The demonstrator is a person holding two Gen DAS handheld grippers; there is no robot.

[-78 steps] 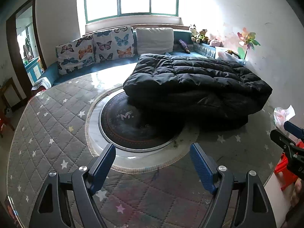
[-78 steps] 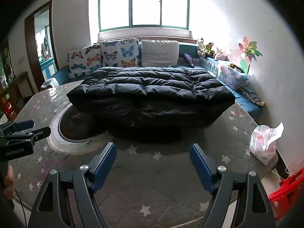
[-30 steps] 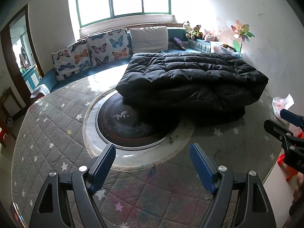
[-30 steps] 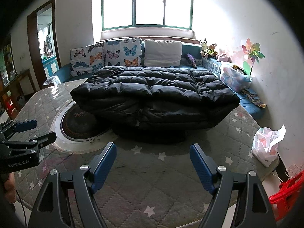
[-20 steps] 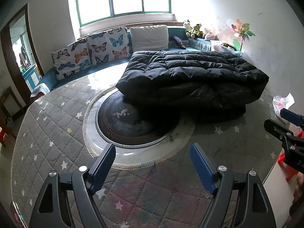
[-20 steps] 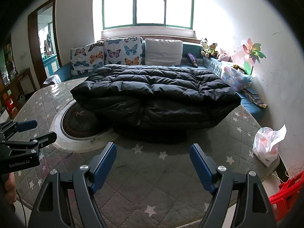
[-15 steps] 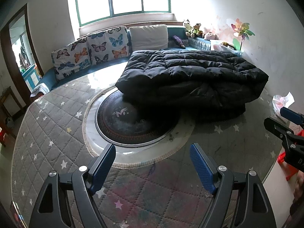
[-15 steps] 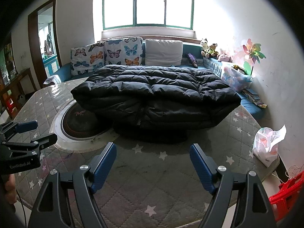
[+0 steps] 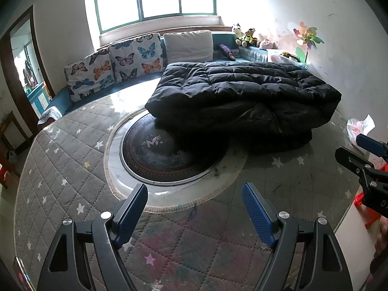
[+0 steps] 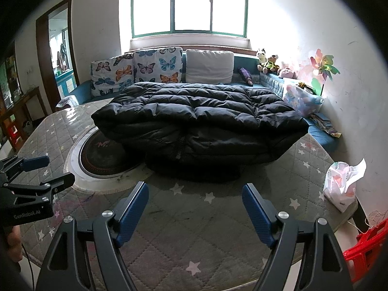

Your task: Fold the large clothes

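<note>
A large black puffy coat (image 9: pixel 245 97) lies folded in a thick stack on the far side of a round table with a grey star-quilted cover (image 9: pixel 60 169); it also shows in the right wrist view (image 10: pixel 201 123). My left gripper (image 9: pixel 194 212) is open and empty, held above the table's near side, well short of the coat. My right gripper (image 10: pixel 194 209) is open and empty, also short of the coat. Each gripper shows at the edge of the other's view: the right one (image 9: pixel 361 155) and the left one (image 10: pixel 41 172).
A dark round glass turntable (image 9: pixel 167 155) sits in the table's middle, partly under the coat. A white plastic bag (image 10: pixel 342 184) lies at the table's right edge. A red stool (image 10: pixel 363 249) stands at lower right. A sofa with butterfly cushions (image 10: pixel 138 72) is behind.
Both grippers have stayed open and empty. The views have shifted only slightly; the coat has not moved.
</note>
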